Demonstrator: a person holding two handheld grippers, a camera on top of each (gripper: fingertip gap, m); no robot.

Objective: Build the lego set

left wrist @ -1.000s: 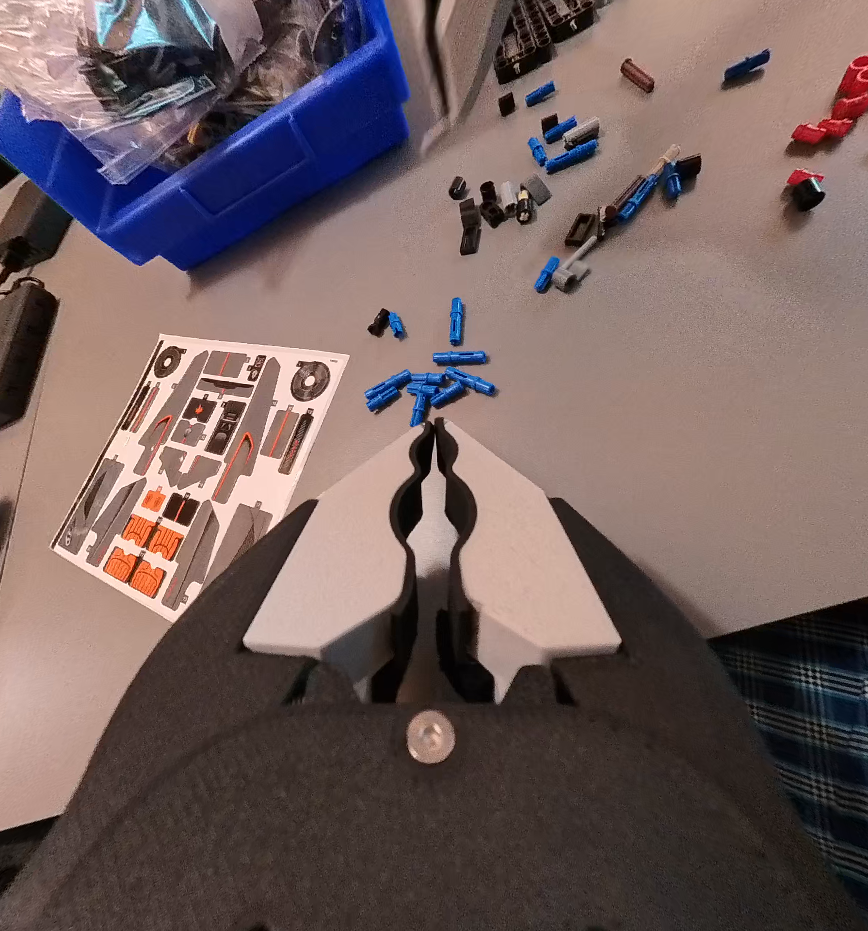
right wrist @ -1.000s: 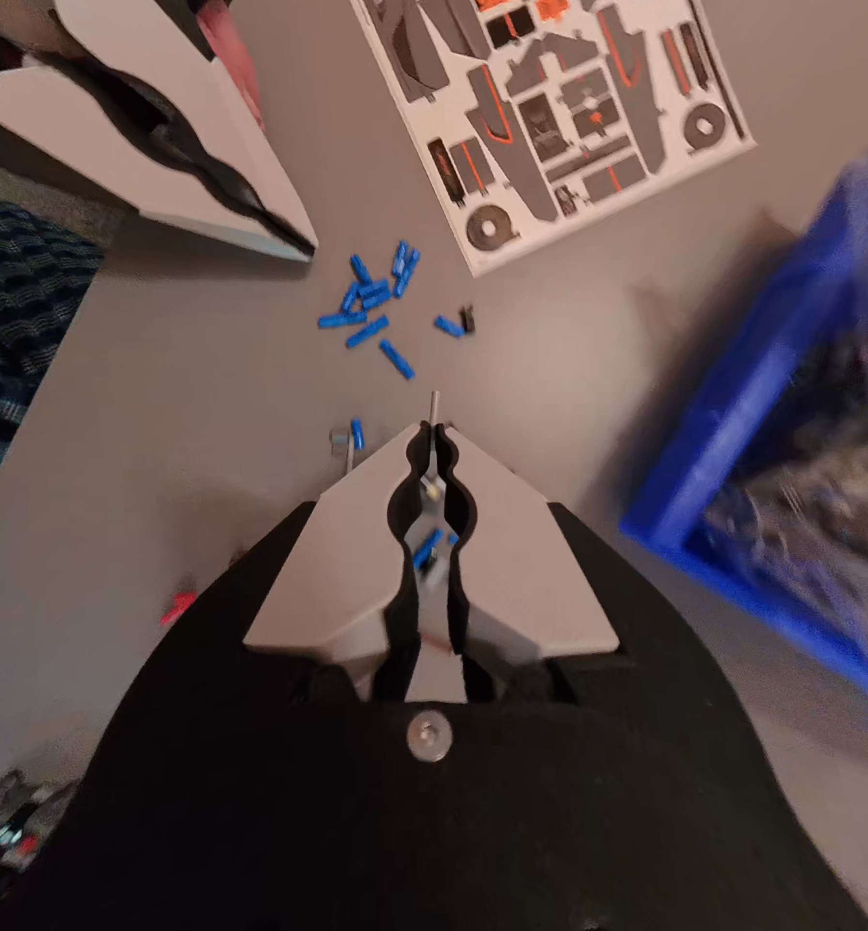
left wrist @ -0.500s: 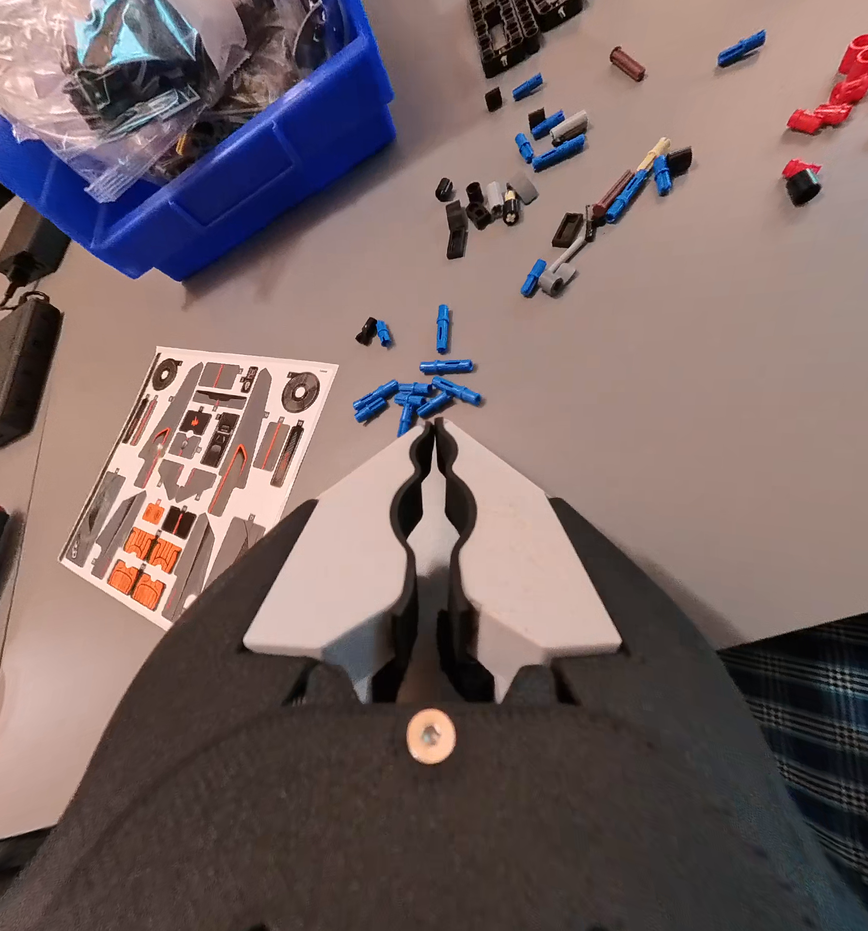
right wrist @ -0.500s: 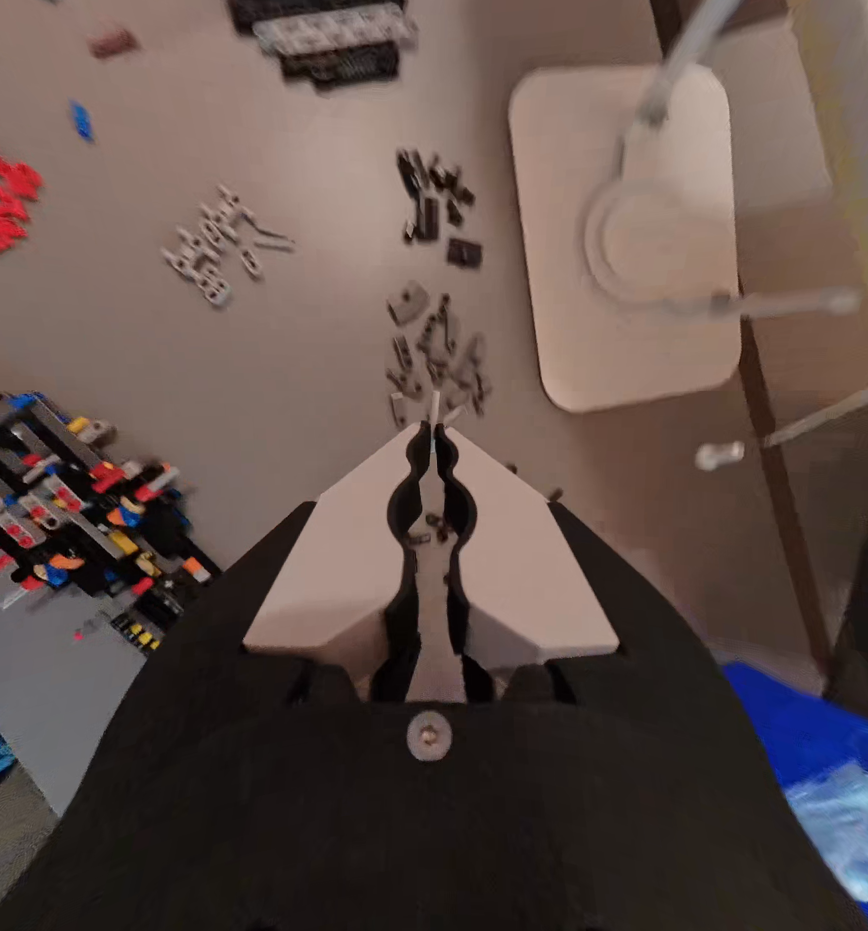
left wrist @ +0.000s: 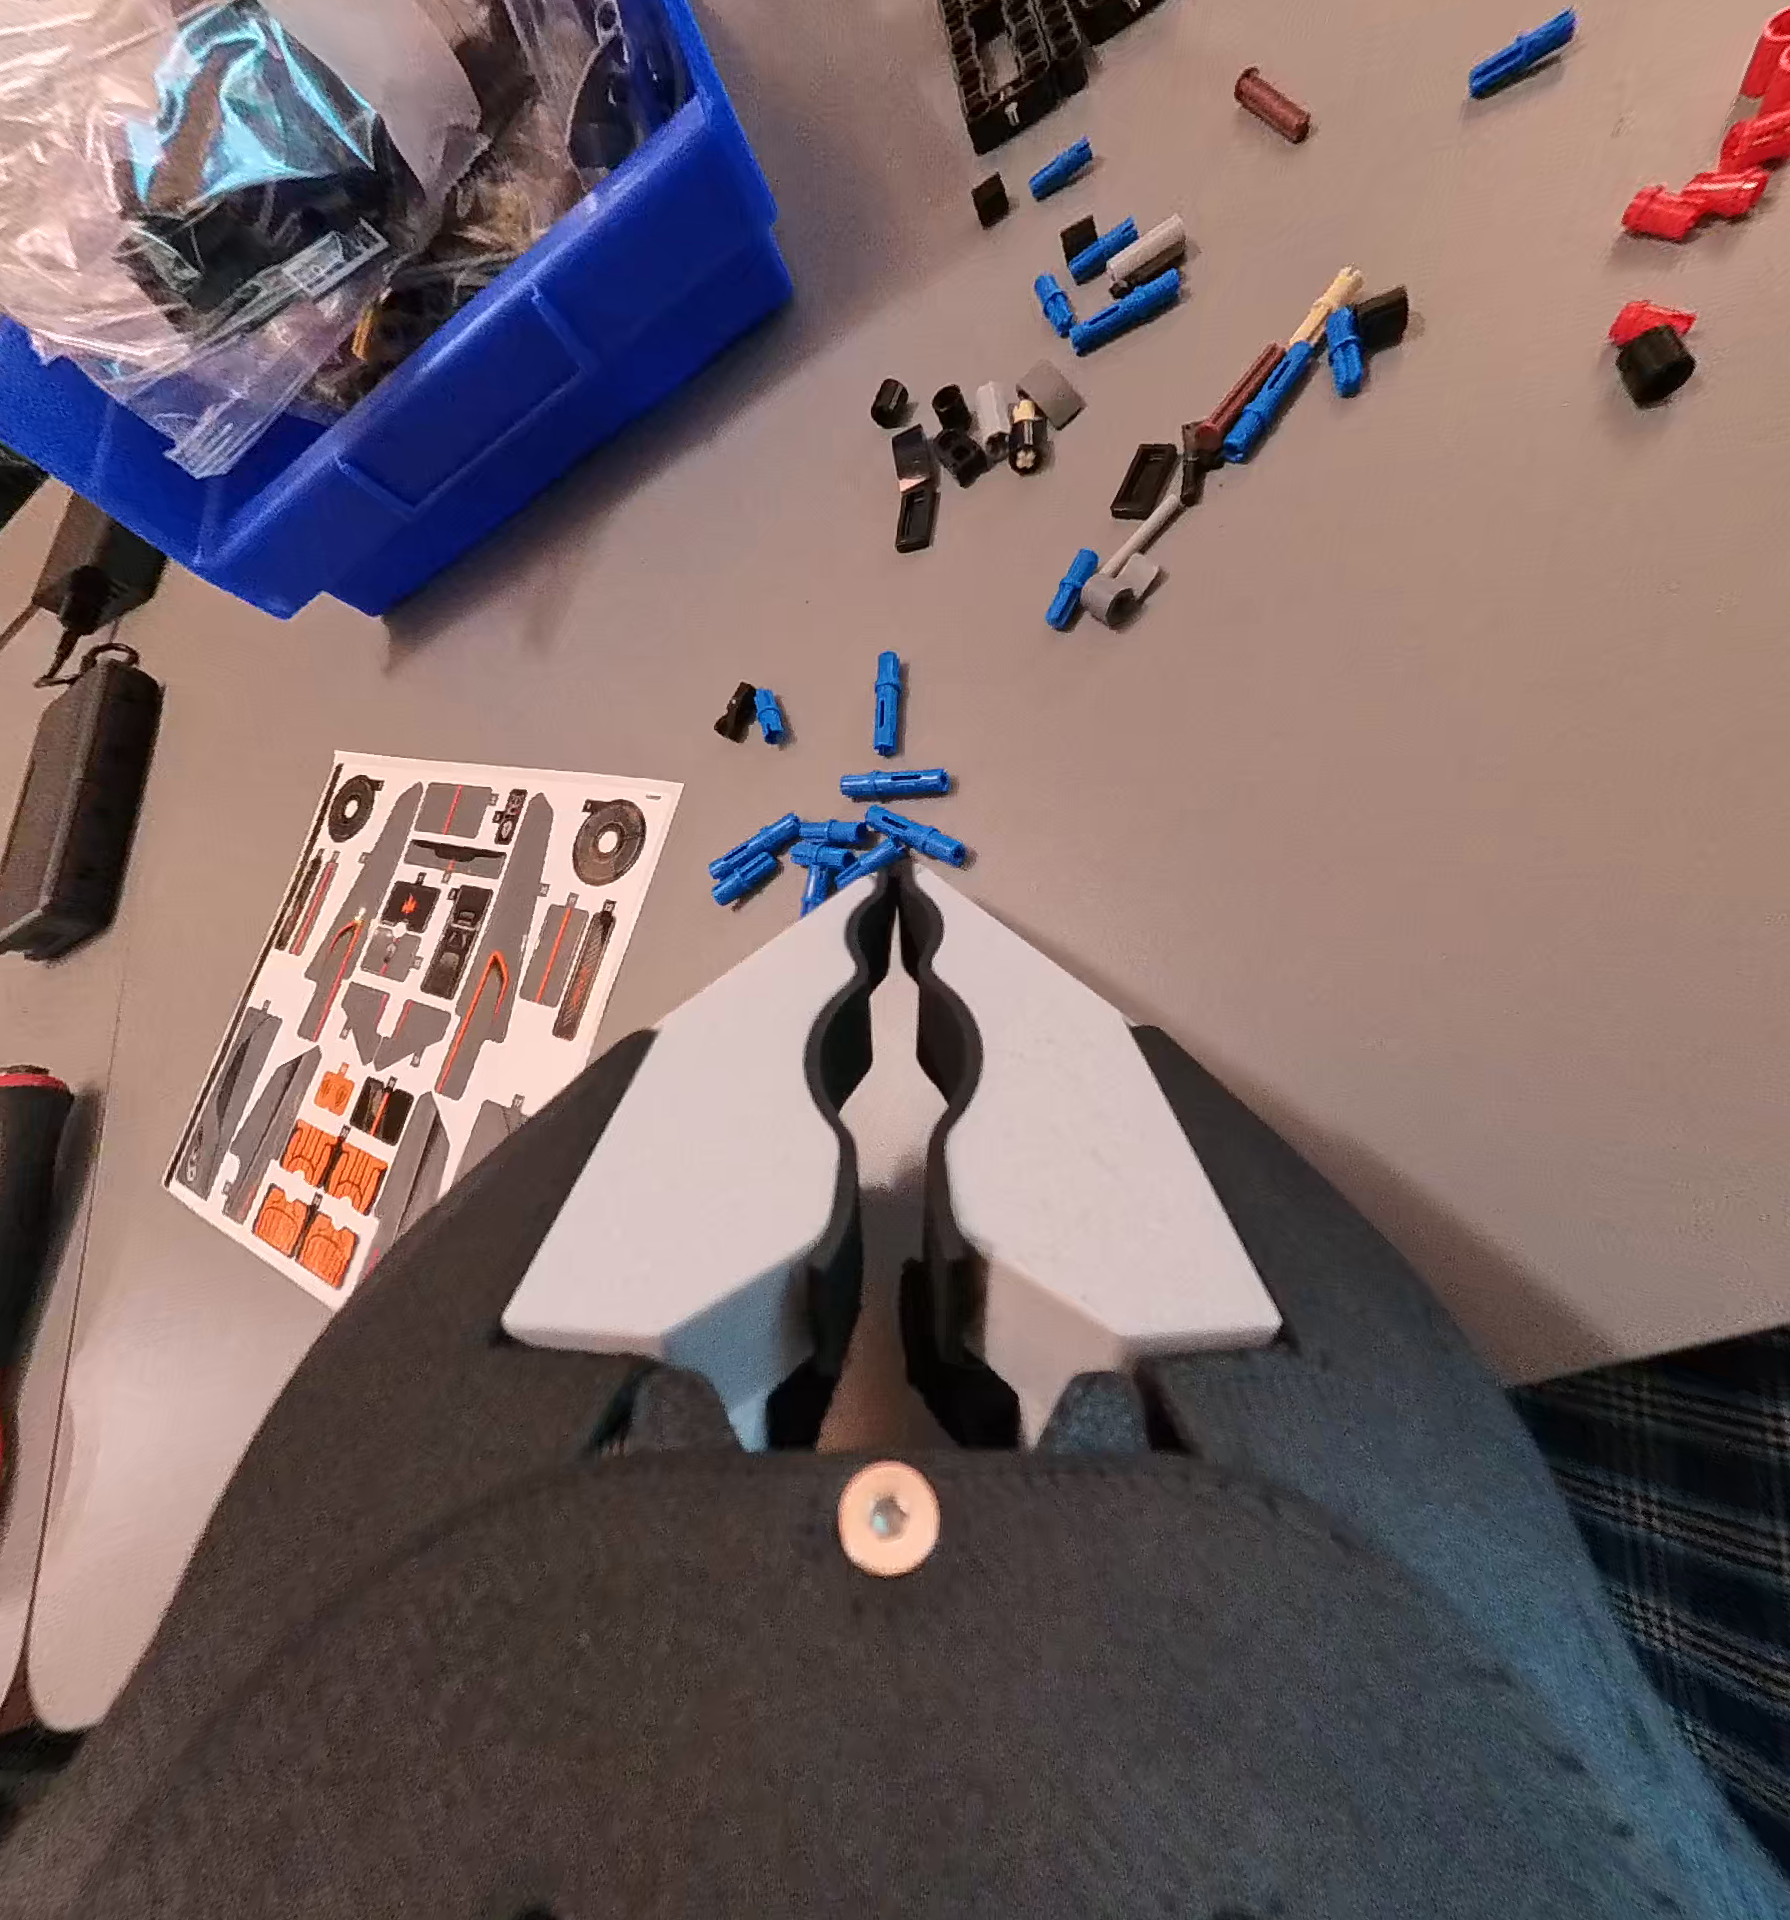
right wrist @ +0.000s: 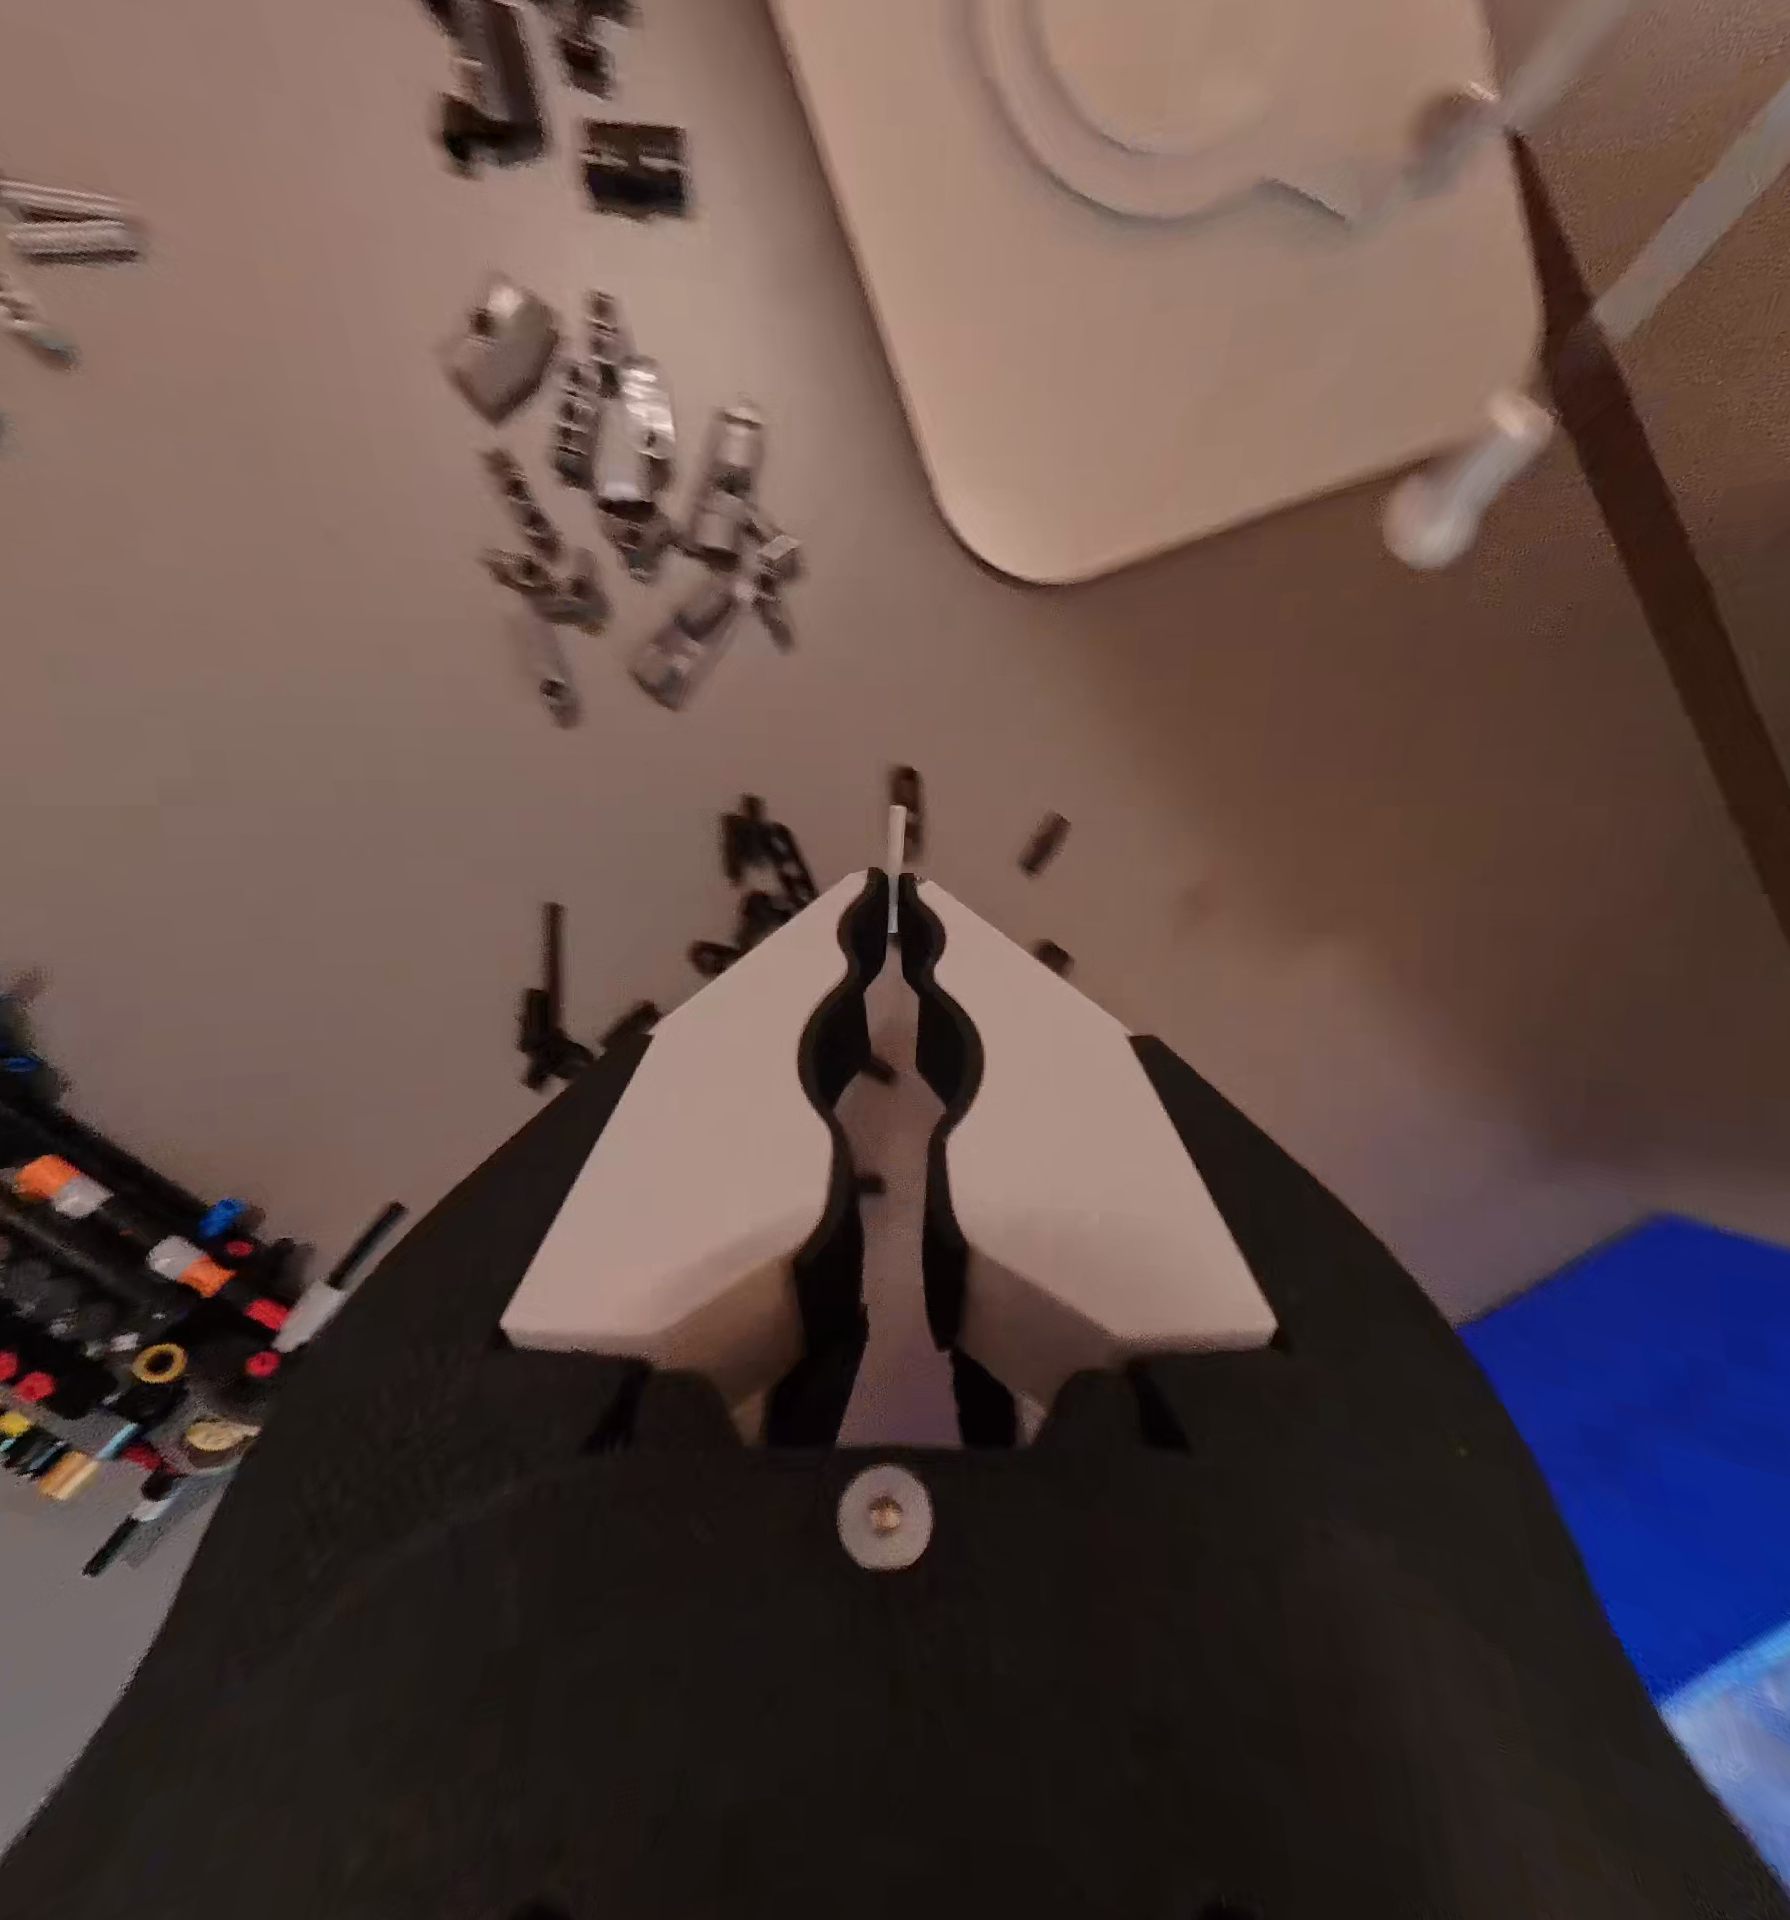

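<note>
**Lego build only part done**

The right claw (right wrist: 893,881) is clamped on a thin grey stick (right wrist: 896,840). To its lower left lies a half-built black model (right wrist: 80,1288). The left claw (left wrist: 892,881) is pressed together and holds nothing; blue pins (left wrist: 834,836) lie just past its tips. Many loose pieces (right wrist: 621,488) wait on the table (left wrist: 1390,831).

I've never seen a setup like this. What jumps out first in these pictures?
The bright blue bin, stuffed with plastic bags, sits at the far left of the grey table. Blue pins cluster just ahead of the shut left gripper. The right gripper pinches a thin pale axle.
</note>
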